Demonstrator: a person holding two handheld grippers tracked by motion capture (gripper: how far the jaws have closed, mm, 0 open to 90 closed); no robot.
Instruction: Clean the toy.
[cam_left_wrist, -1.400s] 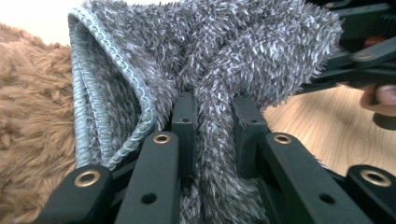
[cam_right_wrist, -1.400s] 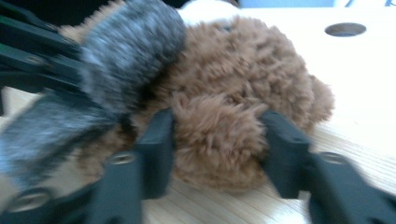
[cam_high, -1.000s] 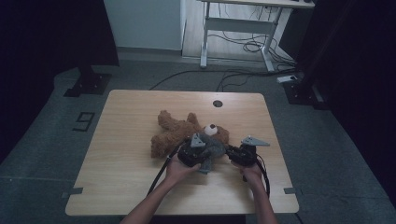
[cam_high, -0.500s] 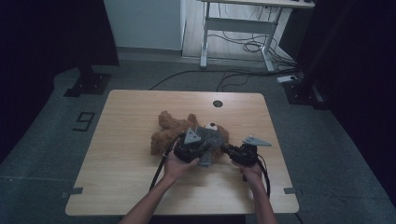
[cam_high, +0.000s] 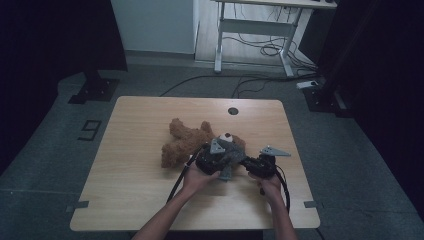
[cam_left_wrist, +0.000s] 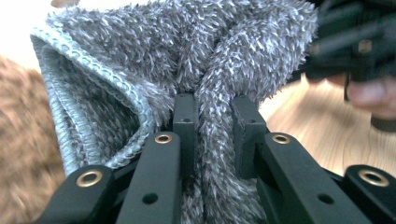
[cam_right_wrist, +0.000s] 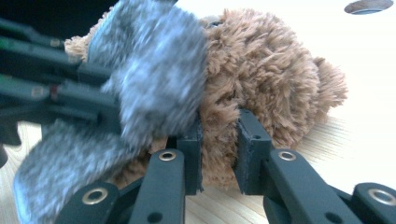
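A grey fuzzy knitted garment (cam_left_wrist: 154, 60), with a ribbed hem that opens like a small hat or sleeve, is held at the head end of a brown teddy bear (cam_high: 187, 142). The bear lies on its back near the middle of the table (cam_high: 130, 200), its legs pointing away to the left and its head toward the person's grippers. In the left gripper view a fold of the grey knit is clamped between the narrow-set jaws of the left gripper (cam_left_wrist: 212, 121), and the open mouth of the garment is seen turned toward the brown fur at the left edge. In the right gripper view the brown plush of the bear's head (cam_right_wrist: 261, 74) is pinched between the jaws of the right gripper (cam_right_wrist: 219, 154), so that the toy is steadied against the table; the grey garment is seen blurred just beside and partly over the head.

The work is judged to be in its middle stage. Both grasps are made and the garment is brought up to the head, but it is not yet seated: its hem is seen slack and open, and most of the head is uncovered in the right gripper view. What is left is judged to be the pulling of the opening over the head and the release of both grips. Whether the knit already touches the fur cannot be told.
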